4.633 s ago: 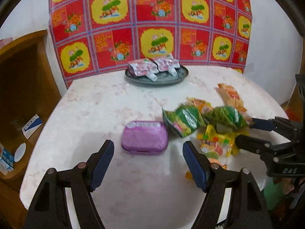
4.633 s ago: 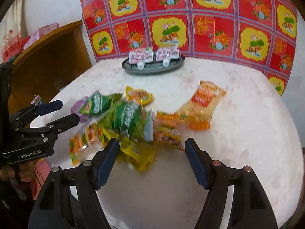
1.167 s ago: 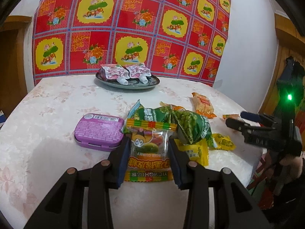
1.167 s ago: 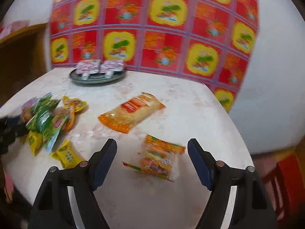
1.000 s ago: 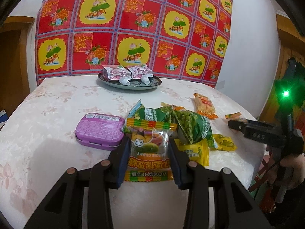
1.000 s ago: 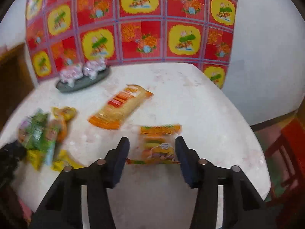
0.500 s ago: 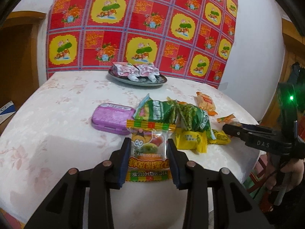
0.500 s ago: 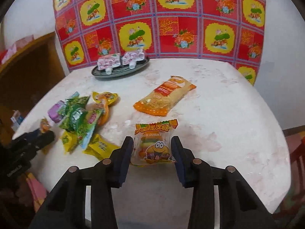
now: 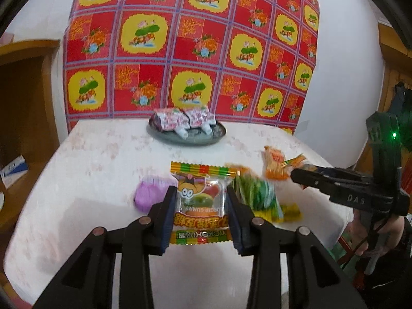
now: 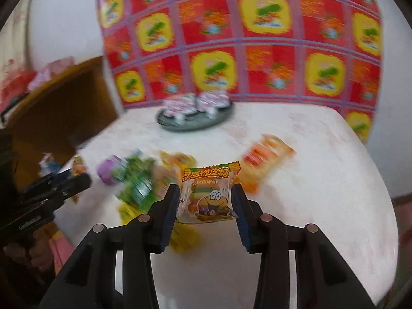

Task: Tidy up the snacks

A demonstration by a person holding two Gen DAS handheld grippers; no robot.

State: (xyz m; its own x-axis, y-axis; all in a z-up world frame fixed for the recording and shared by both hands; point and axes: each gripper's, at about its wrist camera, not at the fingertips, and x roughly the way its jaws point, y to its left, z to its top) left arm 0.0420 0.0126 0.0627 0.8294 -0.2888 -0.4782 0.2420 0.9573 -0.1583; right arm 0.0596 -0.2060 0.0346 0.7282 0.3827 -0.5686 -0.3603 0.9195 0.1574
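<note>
White table (image 9: 103, 159) bare at near edge, both fingers clamp gummy packets (image 9: 200, 200) (image 10: 208, 195) aloft

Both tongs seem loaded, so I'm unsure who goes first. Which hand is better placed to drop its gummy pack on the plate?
Left, slightly, as a judgement. The left tongs grip a gummy pack lined up straight toward the plate; the right tongs see it off to the left.
</note>
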